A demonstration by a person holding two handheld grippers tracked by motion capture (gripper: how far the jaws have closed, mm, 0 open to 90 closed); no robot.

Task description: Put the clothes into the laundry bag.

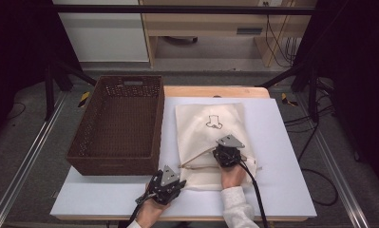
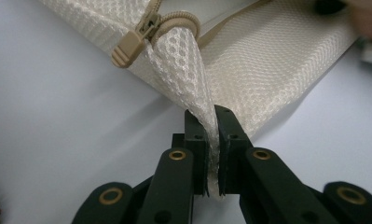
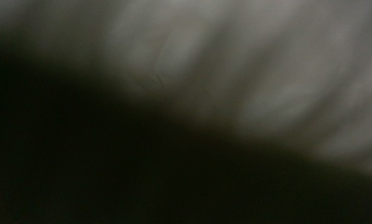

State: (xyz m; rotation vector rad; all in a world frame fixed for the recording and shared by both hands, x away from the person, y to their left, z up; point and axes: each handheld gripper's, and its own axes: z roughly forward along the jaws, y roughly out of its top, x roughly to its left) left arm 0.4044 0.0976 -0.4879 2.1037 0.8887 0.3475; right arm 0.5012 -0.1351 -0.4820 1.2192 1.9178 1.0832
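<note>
The left hand-held gripper [image 2: 212, 140] is clenched on a corner of the mesh bag [image 1: 211, 137] lying on the table [image 1: 282, 156], to anchor it by the zipper pull [image 2: 127, 46], while the right hand-held gripper [image 1: 226, 156], jaws closed, is pushed inside the bag's opening.

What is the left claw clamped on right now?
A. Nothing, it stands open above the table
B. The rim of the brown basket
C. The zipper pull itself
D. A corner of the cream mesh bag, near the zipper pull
D: in the left gripper view the left claw pinches a fold of the cream mesh bag, with the zipper pull lying free beyond its jaws.
</note>
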